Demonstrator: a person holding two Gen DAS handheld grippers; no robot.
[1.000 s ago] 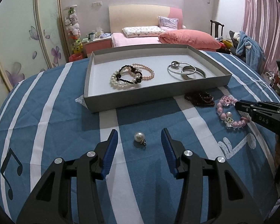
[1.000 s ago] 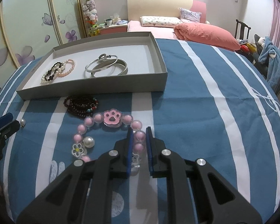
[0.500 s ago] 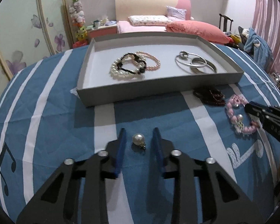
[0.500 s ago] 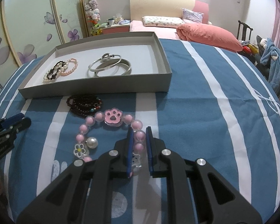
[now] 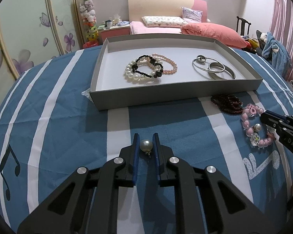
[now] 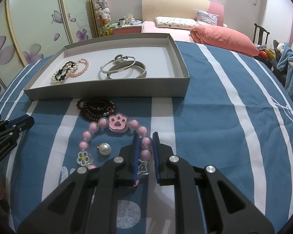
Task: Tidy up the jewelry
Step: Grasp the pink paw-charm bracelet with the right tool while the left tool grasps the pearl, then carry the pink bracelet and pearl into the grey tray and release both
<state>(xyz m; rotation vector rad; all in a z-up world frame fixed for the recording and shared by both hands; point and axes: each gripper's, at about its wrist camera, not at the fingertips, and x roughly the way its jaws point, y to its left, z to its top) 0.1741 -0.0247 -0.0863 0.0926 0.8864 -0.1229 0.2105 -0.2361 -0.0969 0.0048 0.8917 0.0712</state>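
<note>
1. Left wrist view: the left gripper has just been closing, and its blue pads now stand narrow with the pearl between them, touching or all but touching both sides. The pearl lies on the striped blue cloth of the surface, its small metal loop turned toward the camera.
2. Beyond it stands the grey tray. Inside, at the left, beaded bracelets in white, black and pink overlap; at the right lie silver bangles.
3. Just in front of the tray's right end lie dark red beads. Beside them is the pink bracelet, with the right gripper reaching in from the right edge onto it.
4. Right wrist view: the right gripper has its jaws closed narrow on the pink bracelet, clamping beads on the bracelet's right side. The paw charm lies at the far side, a flower charm at the near left.
5. A second pearl rests inside the bracelet's loop.
6. The dark red beads touch the bracelet's far edge, just before the tray.
7. The left gripper shows at the left edge.
</note>
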